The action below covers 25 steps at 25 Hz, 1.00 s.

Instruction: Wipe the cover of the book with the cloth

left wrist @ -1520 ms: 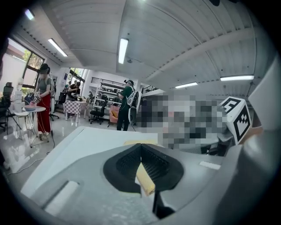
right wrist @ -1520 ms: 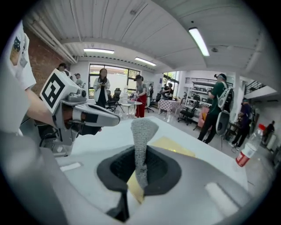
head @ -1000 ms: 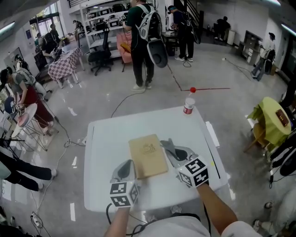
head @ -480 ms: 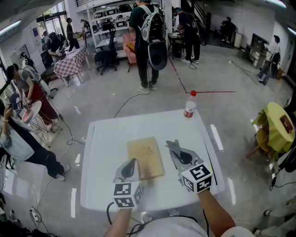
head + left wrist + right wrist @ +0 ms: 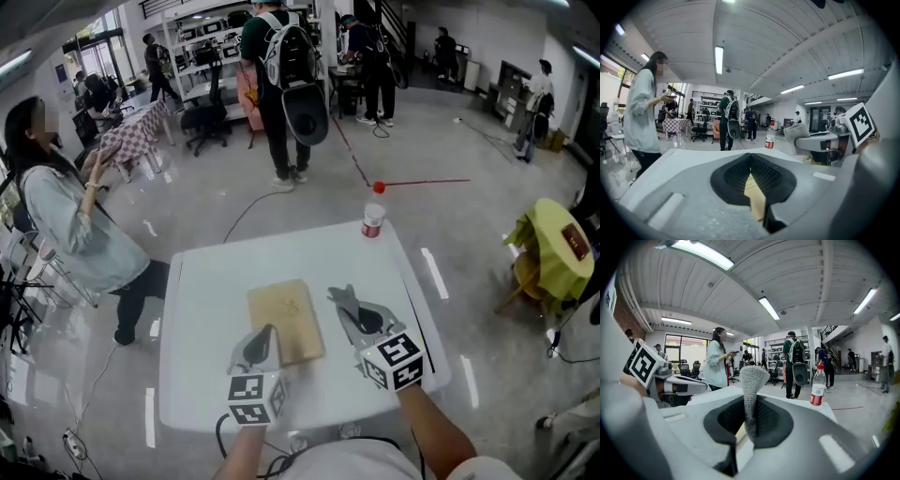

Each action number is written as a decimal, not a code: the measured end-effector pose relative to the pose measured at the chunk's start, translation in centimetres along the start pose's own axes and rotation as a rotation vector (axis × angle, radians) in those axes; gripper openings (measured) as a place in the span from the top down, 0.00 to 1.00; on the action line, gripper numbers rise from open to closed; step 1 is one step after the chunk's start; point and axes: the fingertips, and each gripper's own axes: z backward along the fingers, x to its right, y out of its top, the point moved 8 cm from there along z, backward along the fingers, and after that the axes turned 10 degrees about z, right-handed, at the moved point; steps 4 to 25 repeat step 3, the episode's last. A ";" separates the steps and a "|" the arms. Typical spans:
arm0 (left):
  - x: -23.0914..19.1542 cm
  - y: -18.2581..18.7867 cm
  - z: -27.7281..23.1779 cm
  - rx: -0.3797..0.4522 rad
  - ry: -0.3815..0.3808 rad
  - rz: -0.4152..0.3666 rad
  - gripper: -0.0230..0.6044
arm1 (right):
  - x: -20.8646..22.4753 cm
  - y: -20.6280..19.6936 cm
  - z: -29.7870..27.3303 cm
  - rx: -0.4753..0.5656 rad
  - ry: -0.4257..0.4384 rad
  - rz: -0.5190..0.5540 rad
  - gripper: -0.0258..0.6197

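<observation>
A tan book (image 5: 287, 319) lies flat on the white table (image 5: 202, 309). My left gripper (image 5: 265, 334) is shut, its tips over the book's near left corner; a strip of the tan cover (image 5: 754, 197) shows through the slit between its pads. Whether it touches the book I cannot tell. My right gripper (image 5: 344, 302) is shut on a grey knitted cloth (image 5: 751, 394), which sticks up past its tips. This cloth (image 5: 338, 296) hangs just right of the book's right edge, near its far end. The left gripper view shows the same cloth (image 5: 795, 131) at the right.
A plastic bottle (image 5: 373, 220) with a red cap and label stands at the table's far right corner. A person in a pale top (image 5: 80, 234) stands close to the table's left side. Cables run across the floor beyond. A yellow-covered stand (image 5: 551, 246) is off to the right.
The person in the pale top has walked up close to the table's left side. Both grippers stay almost where they were beside the book, the cloth still in the right one.
</observation>
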 end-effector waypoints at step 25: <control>0.8 -0.2 -0.3 -0.002 -0.010 0.001 0.95 | 0.5 -0.2 0.5 0.000 -0.001 0.003 0.92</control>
